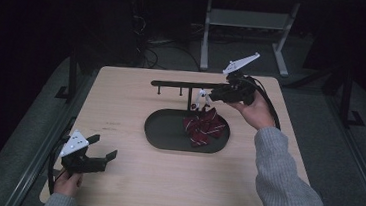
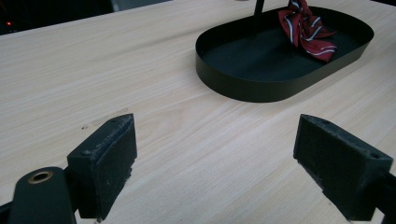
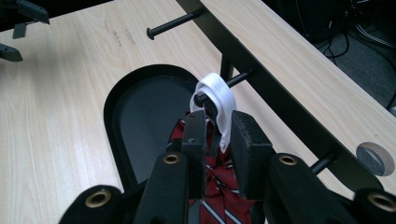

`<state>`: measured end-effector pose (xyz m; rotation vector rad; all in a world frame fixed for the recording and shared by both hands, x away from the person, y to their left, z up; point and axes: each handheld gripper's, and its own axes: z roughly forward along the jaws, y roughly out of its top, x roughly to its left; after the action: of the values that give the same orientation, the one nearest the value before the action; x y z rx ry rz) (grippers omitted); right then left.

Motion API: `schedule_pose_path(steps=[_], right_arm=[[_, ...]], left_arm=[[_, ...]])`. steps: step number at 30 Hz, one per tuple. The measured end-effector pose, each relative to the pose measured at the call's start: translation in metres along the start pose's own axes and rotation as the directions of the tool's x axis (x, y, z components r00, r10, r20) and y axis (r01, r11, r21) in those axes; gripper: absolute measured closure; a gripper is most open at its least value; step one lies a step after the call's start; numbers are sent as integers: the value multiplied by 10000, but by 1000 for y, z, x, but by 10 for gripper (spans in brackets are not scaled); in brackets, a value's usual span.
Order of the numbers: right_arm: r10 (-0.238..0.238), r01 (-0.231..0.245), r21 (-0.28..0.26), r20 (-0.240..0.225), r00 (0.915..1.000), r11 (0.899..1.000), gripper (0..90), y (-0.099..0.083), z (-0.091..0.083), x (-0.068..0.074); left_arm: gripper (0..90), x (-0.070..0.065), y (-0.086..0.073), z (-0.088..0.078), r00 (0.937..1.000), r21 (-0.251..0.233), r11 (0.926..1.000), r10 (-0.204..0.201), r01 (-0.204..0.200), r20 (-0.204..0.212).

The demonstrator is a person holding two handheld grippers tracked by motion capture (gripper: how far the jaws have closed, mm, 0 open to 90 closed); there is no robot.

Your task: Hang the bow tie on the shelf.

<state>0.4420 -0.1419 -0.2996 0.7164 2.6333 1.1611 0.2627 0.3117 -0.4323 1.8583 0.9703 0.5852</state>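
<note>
The right gripper (image 3: 214, 135) pinched the white elastic loop (image 3: 218, 100) of the striped red bow tie (image 1: 203, 126) — hooked over a black rack peg (image 3: 219, 89) pointing back toward the hand — while the left gripper (image 1: 101, 152) sat wide open, empty, well apart.

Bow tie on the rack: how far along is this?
Done: the bow tie's white strap is looped over a peg of the black rack.
In hand: the right gripper is closed on that strap at the peg.
Left: the red striped bow tie rests in the black tray; whether hanging or unhooking, can't tell. The left gripper sits open, idle.
</note>
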Motion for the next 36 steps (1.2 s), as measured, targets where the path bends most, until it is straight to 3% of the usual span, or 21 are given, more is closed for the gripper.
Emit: schedule_pose_path(steps=[7,8,21,36], right_arm=[[-144,144,-8,11,9999,9999,732,-4,-2,1],[46,-46,35,-8,10000,10000,725,-4,-5,4],[167,-166,-260,17,9999,9995,679,-15,-23,7],[392,-411,-553,-356,9986,9976,607,-36,-33,8]], left_arm=[[128,1,0,-2,10000,-41,10000,12,-13,-46],[128,1,0,-2,10000,-10,10000,22,-22,-33],[128,0,-1,-1,10000,48,10000,3,-2,-78],[128,0,-1,-2,10000,66,10000,32,-31,-94]])
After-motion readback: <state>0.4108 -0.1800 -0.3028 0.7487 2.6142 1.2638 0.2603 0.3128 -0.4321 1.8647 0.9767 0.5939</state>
